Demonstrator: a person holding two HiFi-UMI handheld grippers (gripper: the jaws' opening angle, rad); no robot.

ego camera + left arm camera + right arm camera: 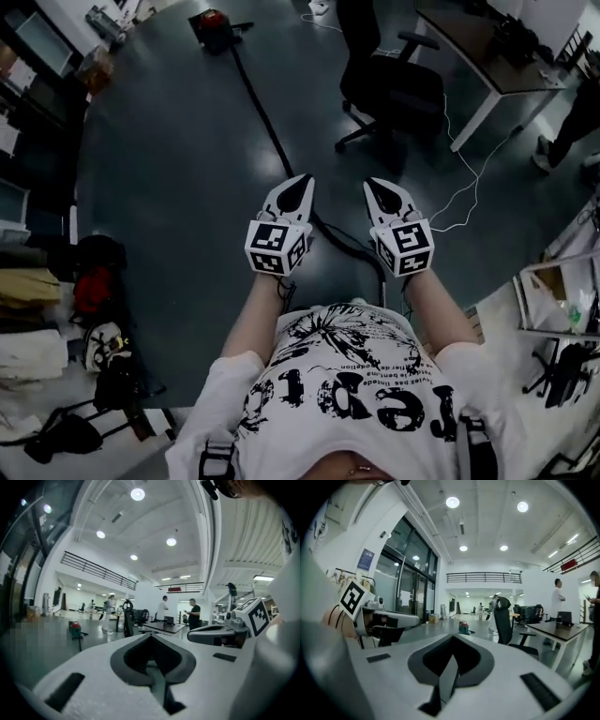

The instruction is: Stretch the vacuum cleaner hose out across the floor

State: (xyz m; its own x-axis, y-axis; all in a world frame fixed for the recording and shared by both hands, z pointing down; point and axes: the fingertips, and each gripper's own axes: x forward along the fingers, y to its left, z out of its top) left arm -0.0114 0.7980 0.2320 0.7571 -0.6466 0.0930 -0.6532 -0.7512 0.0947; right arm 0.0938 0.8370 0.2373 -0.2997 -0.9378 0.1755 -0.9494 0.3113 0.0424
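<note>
My left claw [298, 185] and right claw [379, 188] are both fully closed, with nothing between the jaws. The long black vacuum hose [266, 120] lies on the dark floor beneath and ahead of them, reaching the small red vacuum cleaner [214, 21]. Its near end goes out of sight under the right claw.

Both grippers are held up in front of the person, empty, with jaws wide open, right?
No, the jaws are shut. The left gripper and right gripper are held up in front of the person, empty, jaws together, as each gripper view shows.
</note>
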